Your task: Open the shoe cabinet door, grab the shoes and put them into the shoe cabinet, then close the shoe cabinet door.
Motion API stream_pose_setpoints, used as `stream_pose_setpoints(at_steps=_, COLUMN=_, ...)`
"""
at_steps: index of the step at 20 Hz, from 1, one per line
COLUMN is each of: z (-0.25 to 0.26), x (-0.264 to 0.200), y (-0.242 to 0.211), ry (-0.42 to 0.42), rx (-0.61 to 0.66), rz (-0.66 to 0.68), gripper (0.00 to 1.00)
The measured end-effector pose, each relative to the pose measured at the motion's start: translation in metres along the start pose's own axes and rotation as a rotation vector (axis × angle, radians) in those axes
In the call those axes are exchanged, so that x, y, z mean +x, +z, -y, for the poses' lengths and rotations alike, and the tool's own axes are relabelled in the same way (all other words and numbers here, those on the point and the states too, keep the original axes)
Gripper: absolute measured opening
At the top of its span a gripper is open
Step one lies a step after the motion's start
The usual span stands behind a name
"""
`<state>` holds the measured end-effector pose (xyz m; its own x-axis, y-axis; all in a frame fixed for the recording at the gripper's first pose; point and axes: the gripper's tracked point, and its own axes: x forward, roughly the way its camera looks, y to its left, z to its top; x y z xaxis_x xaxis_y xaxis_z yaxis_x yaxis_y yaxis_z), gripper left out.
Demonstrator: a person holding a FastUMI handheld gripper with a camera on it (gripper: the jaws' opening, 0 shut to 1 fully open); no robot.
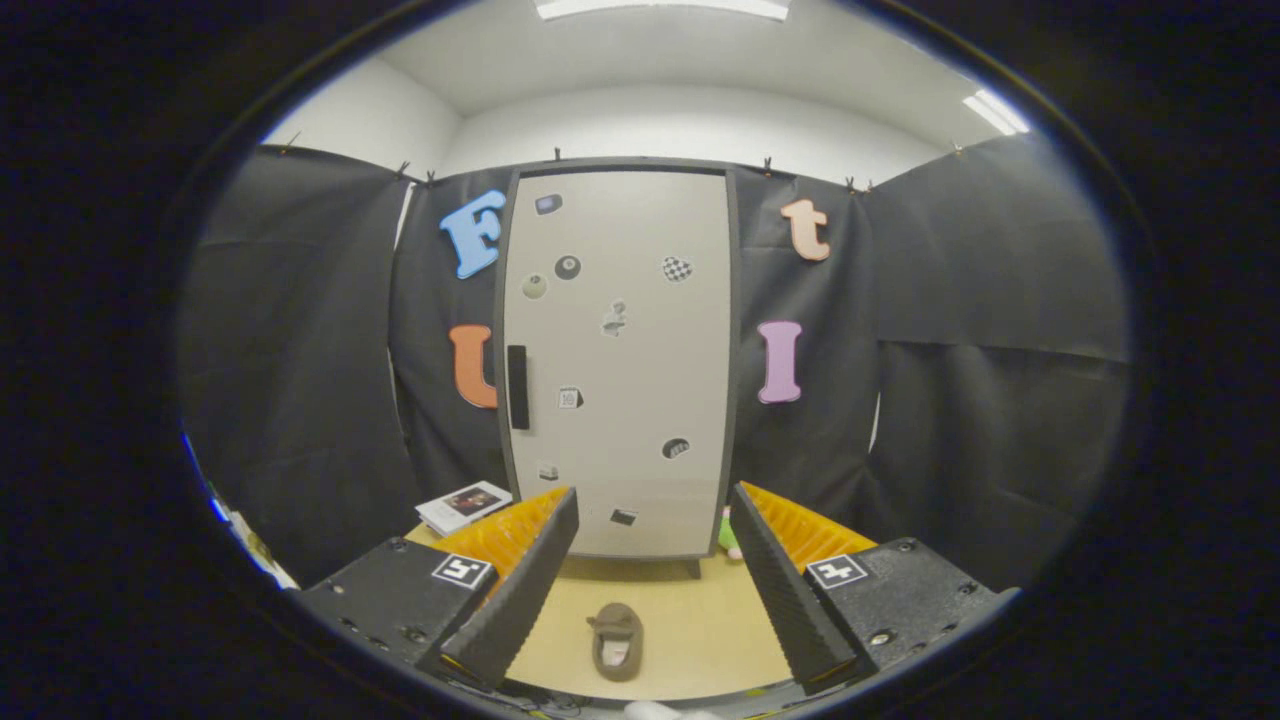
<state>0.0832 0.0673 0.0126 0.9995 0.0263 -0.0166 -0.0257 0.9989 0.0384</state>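
Note:
A tall pale shoe cabinet point(620, 360) stands straight ahead on the wooden floor point(700, 620), its door shut. Stickers dot the door, and a dark vertical handle point(517, 387) sits near its left edge. A small brown shoe point(616, 641) lies on the floor between my fingers, well short of the cabinet. My gripper point(655, 530) is open and holds nothing. It is held back from the cabinet, roughly centred on the door's lower part.
A flat book or box point(462, 505) lies on the floor left of the cabinet, beyond my left finger. A small pink and green object point(729, 535) peeks out at the cabinet's lower right corner. Black cloth walls close in both sides.

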Motion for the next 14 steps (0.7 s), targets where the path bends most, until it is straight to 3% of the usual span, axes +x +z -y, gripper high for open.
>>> stream_pose_setpoints(at_steps=10, z=-0.132, x=0.173, y=0.027, ry=0.177, rx=0.017, rz=0.0, gripper=0.99)
stream_pose_setpoints(at_steps=14, z=-0.166, x=0.236, y=0.033, ry=0.205, rx=0.009, rz=-0.018, gripper=0.99)
